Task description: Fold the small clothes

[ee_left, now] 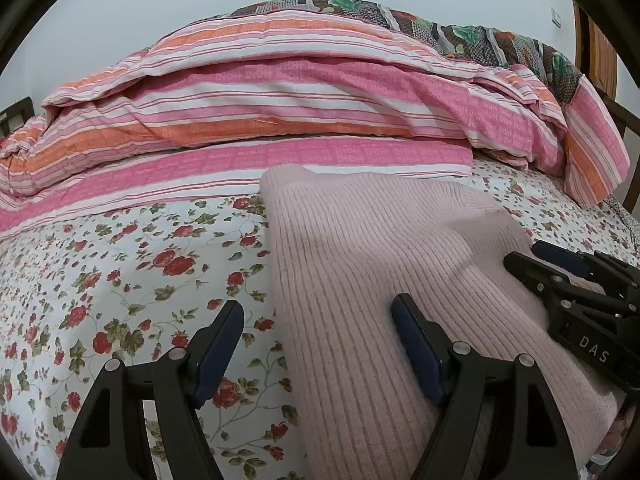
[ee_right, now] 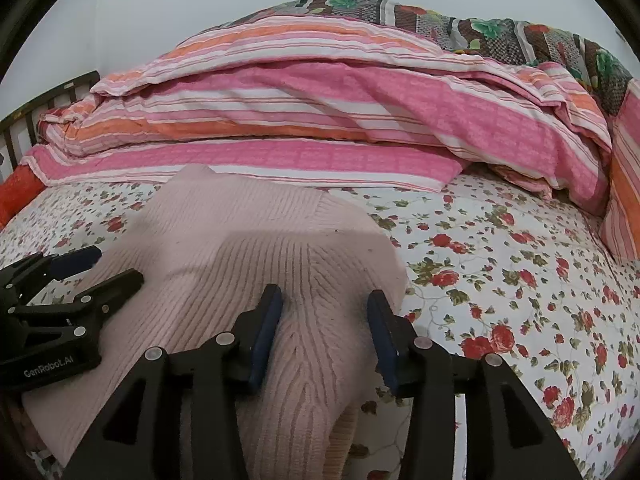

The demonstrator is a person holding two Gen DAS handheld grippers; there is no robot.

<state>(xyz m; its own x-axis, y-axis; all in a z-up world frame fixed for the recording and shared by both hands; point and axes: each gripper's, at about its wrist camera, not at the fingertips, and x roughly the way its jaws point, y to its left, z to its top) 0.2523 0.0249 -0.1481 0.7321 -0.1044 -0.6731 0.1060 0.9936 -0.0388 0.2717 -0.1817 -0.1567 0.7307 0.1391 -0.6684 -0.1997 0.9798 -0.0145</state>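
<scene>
A pale pink ribbed sweater (ee_left: 360, 248) lies folded on the flowered bed sheet (ee_left: 120, 272). My left gripper (ee_left: 316, 320) stands wide open astride the sweater's left edge, one finger over the sheet, the other over the knit, nothing pinched. My right gripper (ee_right: 325, 296) is at the sweater's (ee_right: 248, 240) near right corner. A puckered ridge of the knit lies between its blue pads, and the jaws stand partly apart. Each gripper also shows in the other's view: the right gripper (ee_left: 524, 254) at the right edge, the left gripper (ee_right: 116, 266) at the left edge.
A bundled pink, orange and white striped duvet (ee_left: 304, 100) runs across the back of the bed, with a dark flowered quilt (ee_left: 480, 40) behind it. A dark bed rail (ee_right: 48, 108) stands at the far left. Flowered sheet (ee_right: 520, 280) spreads right of the sweater.
</scene>
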